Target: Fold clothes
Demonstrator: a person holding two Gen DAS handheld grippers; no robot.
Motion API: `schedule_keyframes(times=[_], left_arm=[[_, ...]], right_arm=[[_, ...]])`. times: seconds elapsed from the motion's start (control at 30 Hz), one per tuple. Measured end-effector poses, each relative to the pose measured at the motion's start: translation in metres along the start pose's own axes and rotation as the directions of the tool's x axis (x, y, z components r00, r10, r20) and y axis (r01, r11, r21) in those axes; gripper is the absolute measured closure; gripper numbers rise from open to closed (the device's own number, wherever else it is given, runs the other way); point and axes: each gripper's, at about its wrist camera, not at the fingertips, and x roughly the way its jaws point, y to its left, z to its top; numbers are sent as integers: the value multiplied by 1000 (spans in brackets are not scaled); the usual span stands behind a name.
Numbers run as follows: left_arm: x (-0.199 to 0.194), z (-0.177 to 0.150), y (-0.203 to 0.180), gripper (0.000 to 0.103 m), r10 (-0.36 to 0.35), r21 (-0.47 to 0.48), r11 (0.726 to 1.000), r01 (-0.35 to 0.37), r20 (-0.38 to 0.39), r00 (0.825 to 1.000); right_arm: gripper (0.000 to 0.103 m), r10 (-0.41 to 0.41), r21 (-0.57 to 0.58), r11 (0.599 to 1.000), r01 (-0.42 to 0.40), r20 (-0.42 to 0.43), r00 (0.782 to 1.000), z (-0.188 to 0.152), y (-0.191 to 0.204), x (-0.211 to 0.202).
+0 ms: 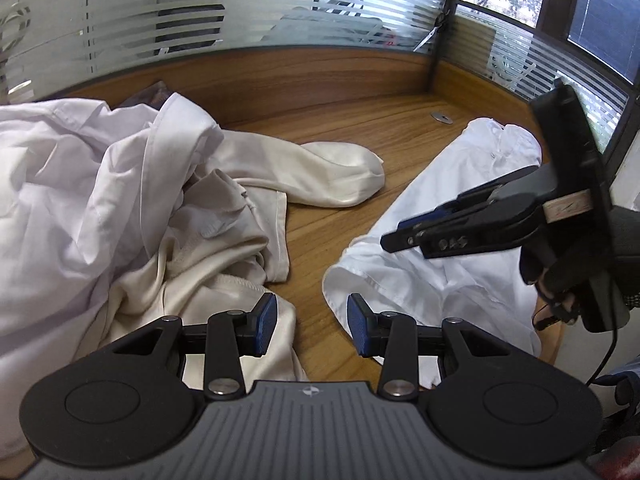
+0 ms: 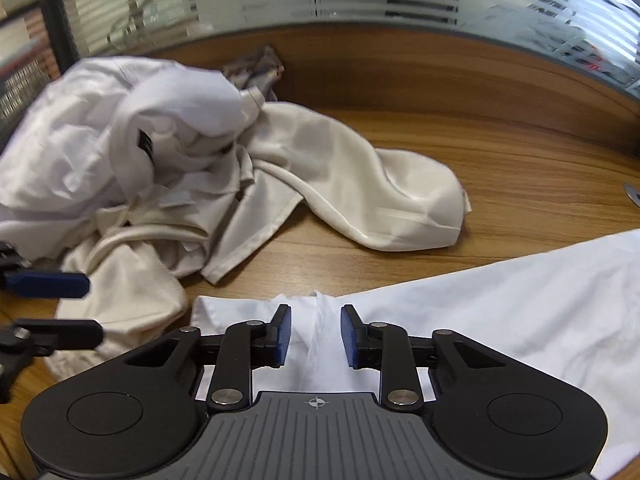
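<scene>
Holding both tools over the white shirt (image 2: 500, 320), we see it lying long and mostly flat on the wooden worktop (image 2: 500, 184), its near end bunched around a stitched seam. Our right gripper (image 2: 316, 334) hangs just above that seam with its blue-padded fingers (image 2: 283, 336) set wide and nothing between them. Our left gripper (image 1: 312, 326) sits beside the same shirt's near edge, over bare wood, its fingers (image 1: 264, 326) also wide and empty. Beyond the shirt's left side sprawls a crumpled heap: a cream garment (image 2: 360, 184) with a soft sheen, one rounded limb stretched toward the shirt, and a matte white garment (image 2: 120, 128) piled above it, with a dark patterned cloth (image 2: 256, 68) behind. Whether the shirt is partly folded or merely laid out, we cannot tell from here. The risks, as we judge them, come from the fabric: the thin woven cotton could bunch under a pinch, so we might catch one layer only and drag the rest askew. A grip taken on the seam ridge could slip off, and the slick cream cloth lying just beside the shirt's edge could be snagged by our left fingers. The smooth grained worktop lets the whole shirt slide rather than crease.
</scene>
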Motion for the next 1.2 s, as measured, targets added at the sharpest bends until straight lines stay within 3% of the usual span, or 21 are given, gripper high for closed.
schedule_keyframes(times=[0.07, 0.1, 0.17, 0.43, 0.6, 0.73, 1.03, 1.13, 1.2], left_arm=[[5, 6, 3, 59, -1, 12, 1000, 1, 7, 1000], [8, 9, 4, 59, -2, 18, 1000, 2, 10, 1000], [16, 17, 6, 59, -7, 43, 999, 7, 15, 1000], [53, 48, -3, 59, -112, 183, 977, 107, 20, 993], [67, 64, -21, 59, -211, 266, 944, 196, 27, 977], [76, 68, -37, 60, -245, 324, 919, 224, 25, 969], [89, 56, -41, 67, -293, 304, 910, 282, -9, 956], [90, 55, -42, 74, -304, 300, 908, 292, -7, 953], [89, 52, -43, 102, -311, 305, 904, 299, -8, 950]], right_arm=[[88, -14, -5, 1000, 14, -33, 999, 0, 0, 11], [97, -18, -3, 1000, 18, -41, 999, -1, 0, 15], [100, -27, -3, 1000, 27, -35, 999, -2, 1, 13], [100, -9, 38, 999, 6, 79, 997, 0, -2, -50], [100, -23, 69, 998, 15, 113, 993, -3, -9, -80], [100, -36, 91, 996, 25, 129, 991, -1, -12, -92], [100, -42, 103, 994, 26, 154, 987, 2, -12, -110], [100, -25, 84, 996, 12, 159, 987, 3, -6, -115], [101, -20, 57, 998, 10, 163, 986, 3, 0, -117]])
